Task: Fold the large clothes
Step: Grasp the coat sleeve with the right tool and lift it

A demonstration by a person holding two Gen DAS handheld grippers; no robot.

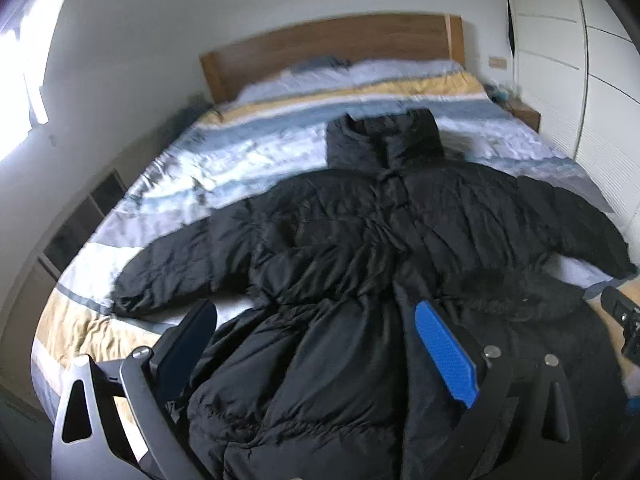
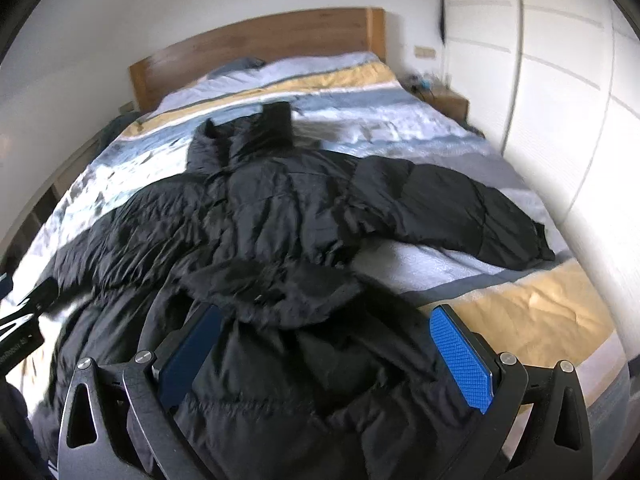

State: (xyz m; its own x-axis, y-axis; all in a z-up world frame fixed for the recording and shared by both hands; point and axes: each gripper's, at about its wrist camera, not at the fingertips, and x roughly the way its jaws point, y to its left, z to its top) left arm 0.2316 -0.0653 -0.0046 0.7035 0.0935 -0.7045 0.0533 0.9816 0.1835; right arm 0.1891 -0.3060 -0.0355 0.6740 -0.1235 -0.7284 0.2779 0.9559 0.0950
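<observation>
On the striped blue, white and yellow bedspread (image 1: 168,184), a black quilted puffer coat (image 1: 344,240) is spread; left gripper (image 1: 316,344) and right gripper (image 2: 324,344) are held wide apart above its hem.

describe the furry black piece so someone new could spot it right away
Start at the bed with its striped cover and find the black puffer coat spread across it. Lying on the coat's lower half, nearest the cameras, is the fur trim. It alone looks fuzzy and matte; the coat around it is smooth, shiny and quilted.
</observation>
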